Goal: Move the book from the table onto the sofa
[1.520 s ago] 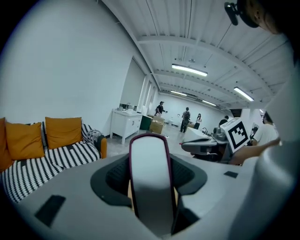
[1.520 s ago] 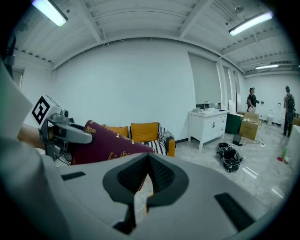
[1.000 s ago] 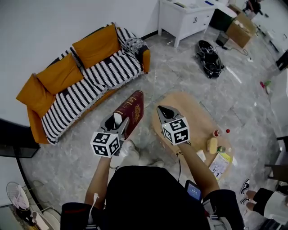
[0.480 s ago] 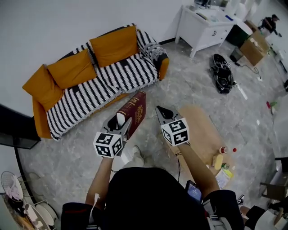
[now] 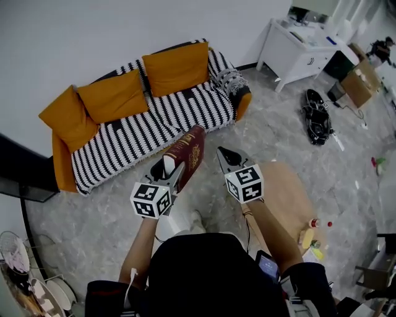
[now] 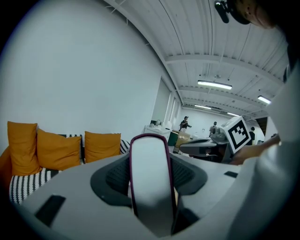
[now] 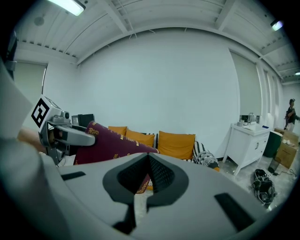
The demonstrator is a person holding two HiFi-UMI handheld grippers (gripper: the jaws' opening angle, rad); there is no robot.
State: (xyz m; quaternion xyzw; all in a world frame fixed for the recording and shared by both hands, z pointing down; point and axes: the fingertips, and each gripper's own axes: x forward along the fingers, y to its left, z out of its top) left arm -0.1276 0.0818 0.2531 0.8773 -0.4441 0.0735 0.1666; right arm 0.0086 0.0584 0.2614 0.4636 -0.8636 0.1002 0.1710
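Left gripper (image 5: 168,168) clamped on near end of book (image 5: 187,153). Right gripper (image 5: 224,153) jaws together, empty. Risk: one-sided grip, heavy book pivots and drops short of sofa (image 5: 154,121) farther left.

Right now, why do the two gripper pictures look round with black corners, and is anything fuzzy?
Left gripper view: a fisheye lens bends everything into a circle; the book, right at the lens, looks pale and soft. Right gripper view: same bulge, a ceiling lamp glares, the sofa looks sharp. Head view: even light, nothing smeared.
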